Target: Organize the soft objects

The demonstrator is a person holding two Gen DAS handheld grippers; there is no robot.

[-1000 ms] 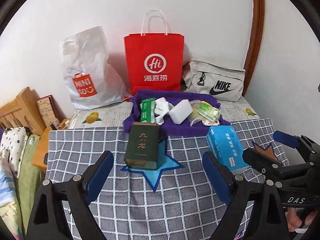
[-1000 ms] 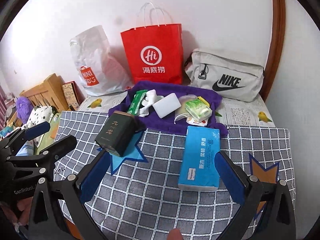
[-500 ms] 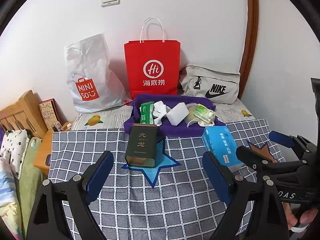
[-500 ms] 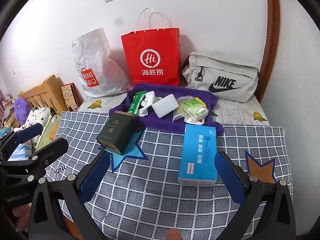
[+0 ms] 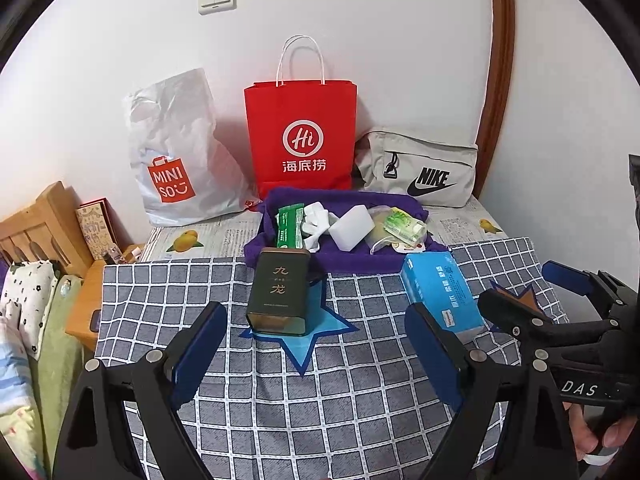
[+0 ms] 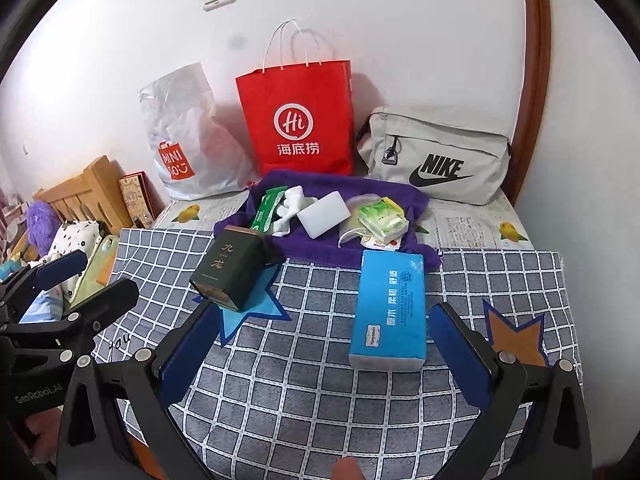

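A blue tissue pack [image 6: 389, 309] lies on the grey checked cloth [image 6: 304, 376]; it also shows in the left wrist view [image 5: 440, 292]. A dark green tin [image 5: 280, 292] lies on a blue star patch, also in the right wrist view [image 6: 230, 268]. Behind them a purple cloth [image 5: 360, 260] holds a green packet [image 5: 289, 226], white socks [image 5: 316, 222], a white sponge block [image 5: 352, 226] and a green tissue packet [image 5: 402, 226]. My left gripper [image 5: 316, 356] is open and empty, short of the tin. My right gripper [image 6: 324, 352] is open and empty, short of the tissue pack.
A red paper bag [image 5: 301, 136], a white Miniso plastic bag [image 5: 176, 160] and a grey Nike pouch [image 5: 420, 168] stand against the back wall. A wooden headboard [image 5: 44, 228] and bedding [image 5: 24, 320] are at the left. A white wall is close on the right.
Both grippers have drawn back and risen a little, so the tin, tissue pack and bags look farther away. Nothing on the cloth has moved. Both grippers stay open.
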